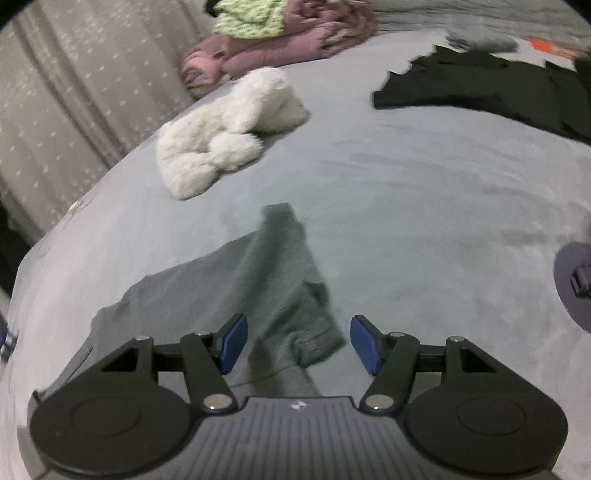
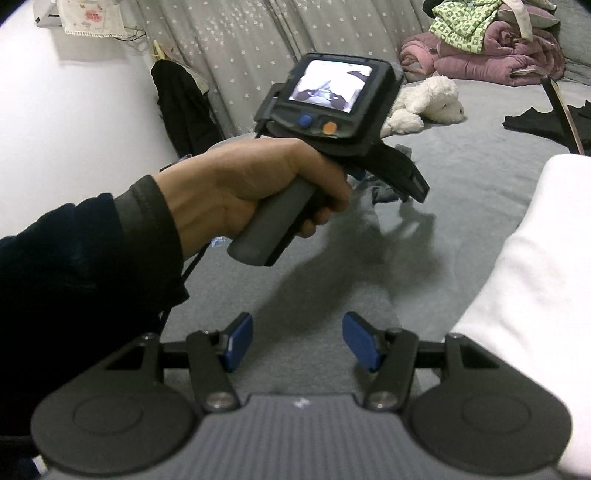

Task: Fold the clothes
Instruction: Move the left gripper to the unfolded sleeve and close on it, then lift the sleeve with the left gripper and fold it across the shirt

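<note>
Your left gripper (image 1: 297, 343) hangs over the bed (image 1: 424, 206), jaws wide, nothing between the blue pads (image 1: 233, 341). The grey garment (image 1: 236, 291) lies crumpled on the grey bed cover directly ahead of those jaws, running from the pads up toward 12 o'clock, one narrow end pointing away from you. Whether the pads touch the cloth cannot be told.

In the left wrist view, a white plush toy (image 1: 225, 129) sits at 11 o'clock, well apart from the garment. A black garment (image 1: 491, 88) lies spread flat at 2 o'clock. A mauve quilt (image 1: 288, 44) with a green patterned cloth (image 1: 251, 18) on top is piled at 12 o'clock, against a star-print curtain (image 1: 74, 74).

Your right gripper (image 2: 297, 341) has jaws wide too, empty, above the bed. In its view your left hand (image 2: 251, 184) grips the pistol handle of the left tool at 11 o'clock, dark sleeve (image 2: 92, 251) at 9 o'clock. The tool's rear screen (image 2: 325, 85) shows a live picture; below it, a blue button (image 2: 305, 120) and an orange button (image 2: 329, 127). No readable text on either. A small pale logo mark (image 2: 301, 403) sits on the gripper body, not legible. A white fabric mass (image 2: 524, 295) fills 3 o'clock; what it is cannot be told.
</note>
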